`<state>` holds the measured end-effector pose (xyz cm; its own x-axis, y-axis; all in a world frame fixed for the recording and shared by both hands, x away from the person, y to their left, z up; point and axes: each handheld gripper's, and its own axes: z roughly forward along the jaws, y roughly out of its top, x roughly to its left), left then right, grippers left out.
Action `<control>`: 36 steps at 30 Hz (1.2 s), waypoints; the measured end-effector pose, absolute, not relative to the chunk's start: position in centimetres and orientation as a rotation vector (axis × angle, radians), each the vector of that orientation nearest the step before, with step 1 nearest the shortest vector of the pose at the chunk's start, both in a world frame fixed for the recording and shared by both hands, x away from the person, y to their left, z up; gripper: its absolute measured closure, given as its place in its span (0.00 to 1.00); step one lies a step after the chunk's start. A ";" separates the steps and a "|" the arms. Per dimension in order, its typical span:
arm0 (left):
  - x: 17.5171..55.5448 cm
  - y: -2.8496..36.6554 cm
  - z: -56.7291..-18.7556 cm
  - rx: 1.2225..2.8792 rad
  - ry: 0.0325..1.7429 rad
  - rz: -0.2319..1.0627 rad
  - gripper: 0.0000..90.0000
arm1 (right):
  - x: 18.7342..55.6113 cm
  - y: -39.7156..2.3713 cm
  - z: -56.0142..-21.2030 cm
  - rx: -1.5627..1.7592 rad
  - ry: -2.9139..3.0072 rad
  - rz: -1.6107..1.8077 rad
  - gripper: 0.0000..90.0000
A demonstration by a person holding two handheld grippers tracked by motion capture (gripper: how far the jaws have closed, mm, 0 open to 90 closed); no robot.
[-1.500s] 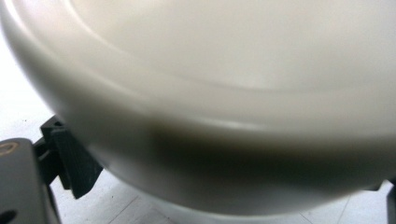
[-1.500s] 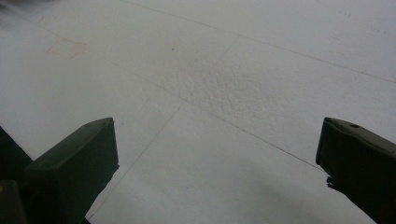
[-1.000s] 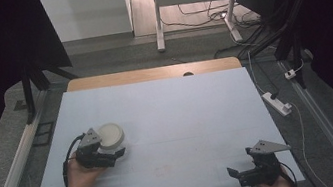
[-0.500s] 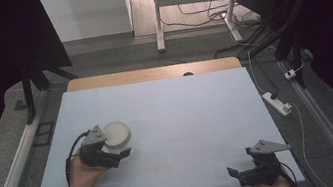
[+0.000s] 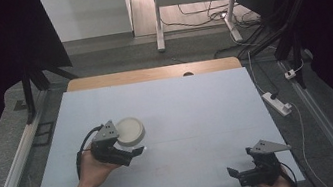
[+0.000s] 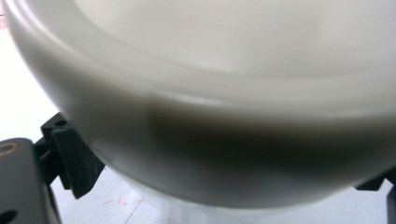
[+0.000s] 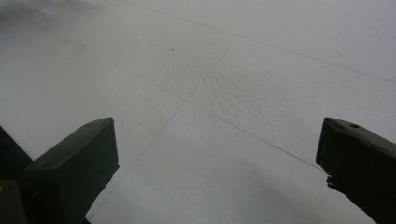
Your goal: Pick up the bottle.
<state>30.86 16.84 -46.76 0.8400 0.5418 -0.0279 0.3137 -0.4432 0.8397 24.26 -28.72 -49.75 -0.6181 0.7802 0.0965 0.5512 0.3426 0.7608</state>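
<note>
Left gripper point(image 5: 135, 151), lower left of the high view: it is sitting just beside a white round bowl point(image 5: 129, 131), which is lying on the pale table point(image 5: 198, 114) left of centre. In the left gripper view the bowl point(image 6: 210, 116) is looming across nearly the whole frame, its rim between the two black jaws at the bottom corners; the jaws are standing wide, one on each side of the bowl. Whether they are pressing on it, I cannot tell.

Right gripper point(image 5: 231, 171), lower right of the high view: it is resting low over the table's near edge, well apart from the bowl. In the right gripper view its jaws are standing wide apart over bare table surface point(image 7: 224, 93), holding nothing.
</note>
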 end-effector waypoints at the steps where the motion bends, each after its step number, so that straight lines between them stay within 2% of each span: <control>1: 30.9 16.6 -46.7 2.069 0.621 0.300 0.08 | 24.3 -28.7 -49.8 1.189 2.325 1.148 0.00; 36: 31.7 9.8 -45.8 2.112 0.453 0.193 0.08 | 24.3 -28.7 -49.8 1.184 2.328 1.151 0.00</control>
